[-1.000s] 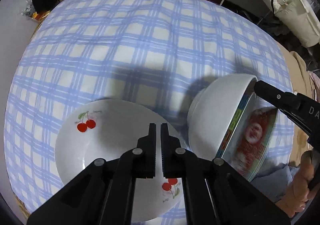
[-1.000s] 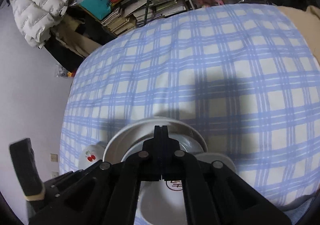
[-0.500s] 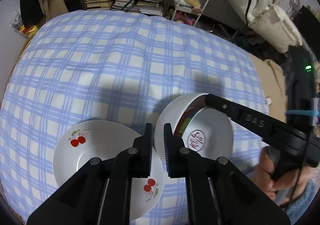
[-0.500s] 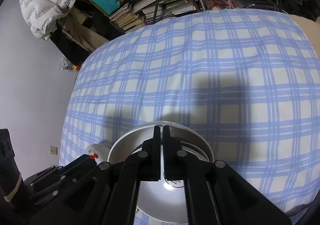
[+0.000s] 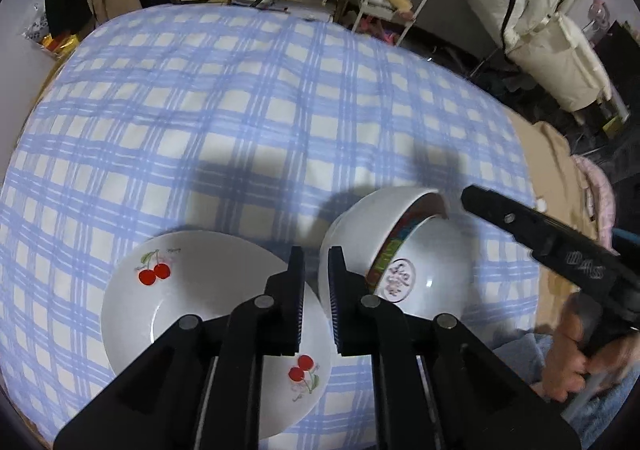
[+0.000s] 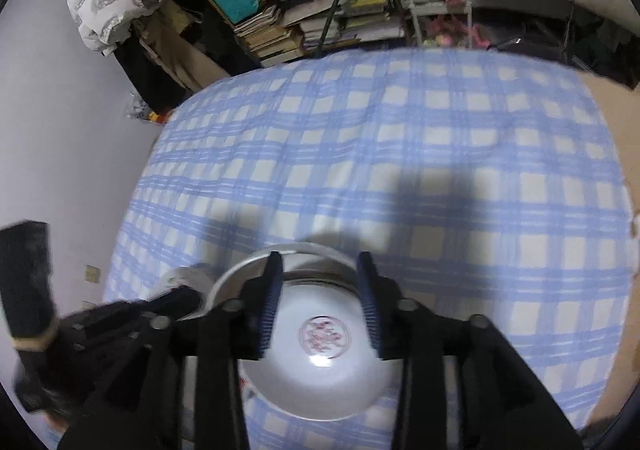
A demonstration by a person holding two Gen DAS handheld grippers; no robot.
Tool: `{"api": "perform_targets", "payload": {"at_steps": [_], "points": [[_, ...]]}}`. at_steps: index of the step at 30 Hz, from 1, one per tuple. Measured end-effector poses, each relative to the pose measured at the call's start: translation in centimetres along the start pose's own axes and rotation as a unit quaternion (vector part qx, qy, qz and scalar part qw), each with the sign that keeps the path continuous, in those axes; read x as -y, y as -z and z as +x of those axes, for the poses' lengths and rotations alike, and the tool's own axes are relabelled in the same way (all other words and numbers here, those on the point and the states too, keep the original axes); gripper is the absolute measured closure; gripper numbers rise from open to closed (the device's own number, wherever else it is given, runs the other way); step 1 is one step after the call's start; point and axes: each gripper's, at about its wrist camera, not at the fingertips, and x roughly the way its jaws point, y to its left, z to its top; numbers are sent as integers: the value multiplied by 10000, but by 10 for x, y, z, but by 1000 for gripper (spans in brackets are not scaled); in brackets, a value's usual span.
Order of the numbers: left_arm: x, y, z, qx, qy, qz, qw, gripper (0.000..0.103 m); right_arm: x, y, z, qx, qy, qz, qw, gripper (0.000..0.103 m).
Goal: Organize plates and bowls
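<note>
While the white bowl (image 5: 424, 270) with the red seal mark in its bottom sits on the blue plaid cloth (image 5: 248, 122), it leans up on its side a bit, with its open face toward my right and its white outside toward my left. Looks like there's a second white bowl (image 5: 368, 222) nested around it, but I can't tell for sure. Just left of it is the cherry plate (image 5: 192, 290), flat on the table, close enough that I can't say if they touch.

My right gripper (image 6: 320, 298) has its jaws spread wide and holding nothing, one on each side of the bowl's far rim as I look down into it. My left gripper (image 5: 316, 298) hangs over the plate's right edge, jaws narrow with a slim gap and nothing between them.

Books and bags (image 6: 288, 22) are piled behind the table.
</note>
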Motion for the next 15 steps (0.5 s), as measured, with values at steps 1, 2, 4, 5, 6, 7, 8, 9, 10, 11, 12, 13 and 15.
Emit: {"api": "perform_targets", "payload": {"at_steps": [1,2,4,5,6,7,8,9,10,11,12,13,15], "points": [[1,1,-3,10,71,5,10000,91,3,0,0,-22,74,-18,10000,57],[3,2,-7,25,159,49,9999,91,7,0,1,-75,120,-11,9999,56],[11,4,-11,31,183,239,9995,88,17,2,3,-223,173,60,9996,49],[17,5,-11,25,152,388,9991,87,21,2,3,-268,184,72,9994,46],[22,7,-11,17,97,494,9987,86,25,2,2,-271,208,67,9994,41],[26,8,-9,3,36,562,9984,86,28,2,1,-249,233,51,9994,37],[29,9,-5,-40,-37,614,9981,86,31,2,-1,-219,260,25,9994,36],[30,9,-1,-88,-103,618,9980,86,34,2,-1,-229,284,17,9993,34],[30,10,4,-143,-173,606,9979,86,38,3,0,-293,275,47,9992,34],[29,10,10,-208,-264,594,9977,86,42,4,3,-406,228,99,9989,34],[28,10,14,-242,-331,577,9975,85,44,5,7,-494,191,152,9985,34],[27,11,18,-279,-394,580,9971,85,47,7,10,-569,173,204,9980,34],[24,12,24,-317,-457,564,9969,83,51,8,15,-684,268,211,9971,34]]}}
